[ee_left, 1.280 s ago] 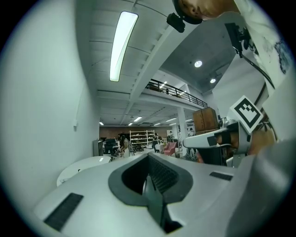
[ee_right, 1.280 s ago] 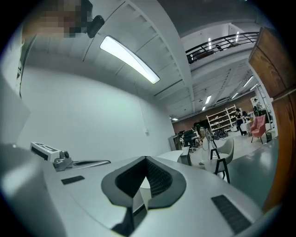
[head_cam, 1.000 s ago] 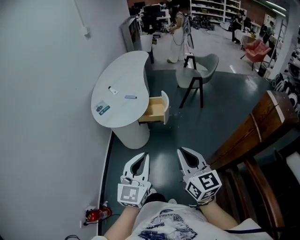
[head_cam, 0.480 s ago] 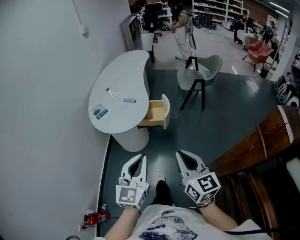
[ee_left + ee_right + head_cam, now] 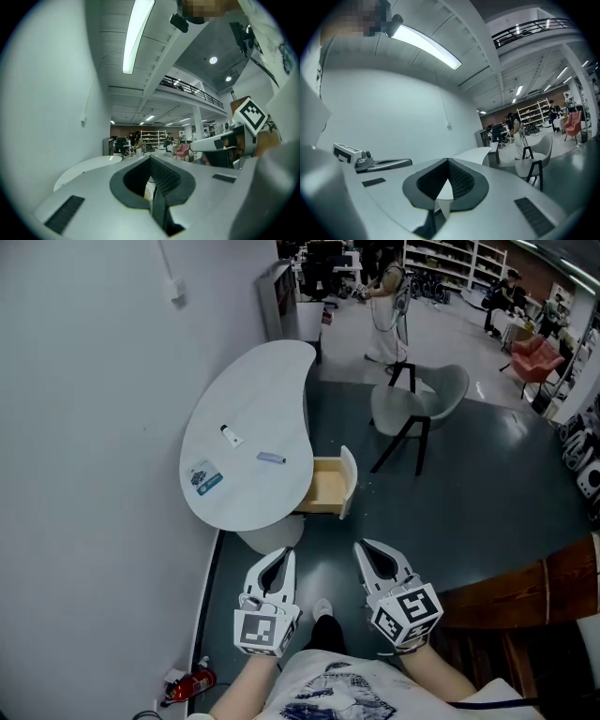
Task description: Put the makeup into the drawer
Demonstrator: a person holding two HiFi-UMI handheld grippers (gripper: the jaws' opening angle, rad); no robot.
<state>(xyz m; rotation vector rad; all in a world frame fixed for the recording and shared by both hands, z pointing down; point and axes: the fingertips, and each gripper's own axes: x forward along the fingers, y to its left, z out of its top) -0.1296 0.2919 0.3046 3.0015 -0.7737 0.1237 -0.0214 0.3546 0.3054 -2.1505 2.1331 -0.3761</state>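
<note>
Since the earlier frames the table (image 5: 281, 381) and its open drawer (image 5: 328, 486) sit lower in the head view and nearer the grippers; the wooden furniture (image 5: 525, 582) at the right has slid largely out of frame; the chair (image 5: 417, 407) and the fire extinguisher (image 5: 192, 682) have shifted with it. The person carrying the grippers appears to be walking up to the table; this reads as approach, with no handling begun.

The left gripper (image 5: 281, 554) and right gripper (image 5: 367, 549) hold the same side-by-side place before the body as earlier; each gripper view shows its jaws together with nothing between them.

The makeup lies untouched on the tabletop, well apart from both grippers: a white tube (image 5: 230, 435), a bluish stick (image 5: 272, 457) and a flat packet (image 5: 204, 478); none has moved relative to the table. The drawer stands pulled out beside them; its visible floor looks bare; nothing is stowed yet. A bystander (image 5: 386, 301) stands in the background.
</note>
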